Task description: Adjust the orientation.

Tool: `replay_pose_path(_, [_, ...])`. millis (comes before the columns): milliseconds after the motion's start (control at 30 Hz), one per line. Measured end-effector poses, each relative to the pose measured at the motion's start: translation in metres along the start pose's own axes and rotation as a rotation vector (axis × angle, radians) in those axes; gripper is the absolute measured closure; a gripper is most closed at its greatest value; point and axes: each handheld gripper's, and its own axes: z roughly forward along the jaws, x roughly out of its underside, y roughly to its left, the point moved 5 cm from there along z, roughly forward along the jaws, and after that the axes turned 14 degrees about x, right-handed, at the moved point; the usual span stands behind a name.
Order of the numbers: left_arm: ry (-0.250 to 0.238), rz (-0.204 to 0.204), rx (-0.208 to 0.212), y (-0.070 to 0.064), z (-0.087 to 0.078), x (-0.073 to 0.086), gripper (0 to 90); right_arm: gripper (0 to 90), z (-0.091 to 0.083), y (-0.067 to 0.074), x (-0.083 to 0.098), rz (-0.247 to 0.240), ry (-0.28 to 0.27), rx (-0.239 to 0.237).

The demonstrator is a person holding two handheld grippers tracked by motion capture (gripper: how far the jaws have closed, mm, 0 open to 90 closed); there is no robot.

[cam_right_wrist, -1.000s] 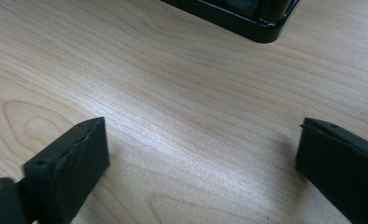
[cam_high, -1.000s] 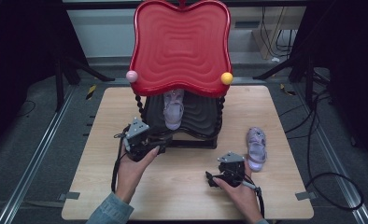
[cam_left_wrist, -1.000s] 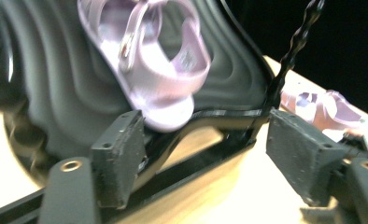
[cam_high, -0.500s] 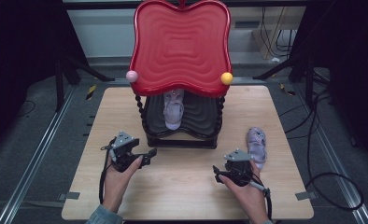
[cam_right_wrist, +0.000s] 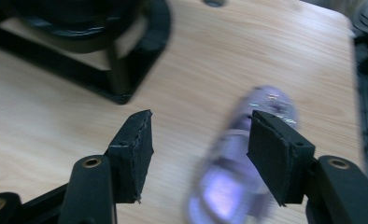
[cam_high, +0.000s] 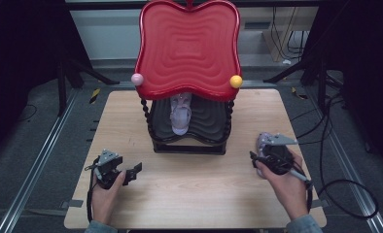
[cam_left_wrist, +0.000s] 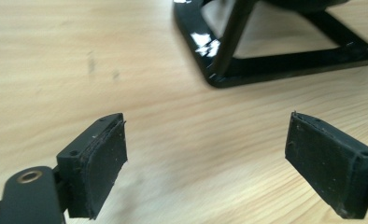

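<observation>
From the high view, I see my right gripper (cam_high: 257, 160) over the lilac shoe (cam_high: 263, 141) lying right of the rack (cam_high: 189, 145); my left gripper (cam_high: 131, 171) waits, jaws apart. In the left gripper view, bare table (cam_left_wrist: 79, 56). In the right gripper view, the jaws have just been closing, not yet pinching. It looks light and soft; I'd grip its sides.

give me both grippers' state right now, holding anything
Left gripper: open, jaws just widened, nothing between them, above bare table.
Right gripper: open, jaws just closing in over the lilac shoe, not gripping it.
</observation>
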Motion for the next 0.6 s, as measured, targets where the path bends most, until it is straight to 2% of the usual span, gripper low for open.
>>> replay_pose_path(100, [0.001, -0.028, -0.001, 0.005, -0.002, 0.006, 12.2, 41.8, 0.005, -0.022, -0.002, 0.017, 0.031, 0.032])
replay_pose_path(200, [0.003, -0.022, -0.007, 0.006, -0.001, 0.006, 12.2, 43.5, 0.013, -0.039, 0.002, 0.034, 0.077, 0.043])
replay_pose_path(300, [0.008, -0.022, -0.003, 0.005, 0.001, 0.007, 12.2, 44.3, 0.023, -0.050, 0.011, 0.048, 0.128, 0.047])
replay_pose_path(333, [0.016, -0.015, -0.003, 0.005, 0.002, 0.007, 12.2, 44.9, 0.030, -0.053, 0.017, 0.048, 0.167, 0.045])
replay_pose_path(400, [0.023, -0.012, -0.006, 0.004, 0.003, 0.008, 12.2, 44.8, 0.033, -0.054, 0.019, 0.049, 0.179, 0.044])
replay_pose_path(533, [0.026, -0.007, -0.005, 0.004, 0.004, 0.009, 12.2, 45.5, 0.049, -0.053, 0.031, 0.065, 0.243, 0.027])
replay_pose_path(600, [0.027, -0.008, -0.004, 0.004, 0.004, 0.009, 12.2, 45.7, 0.051, -0.053, 0.033, 0.060, 0.252, 0.027])
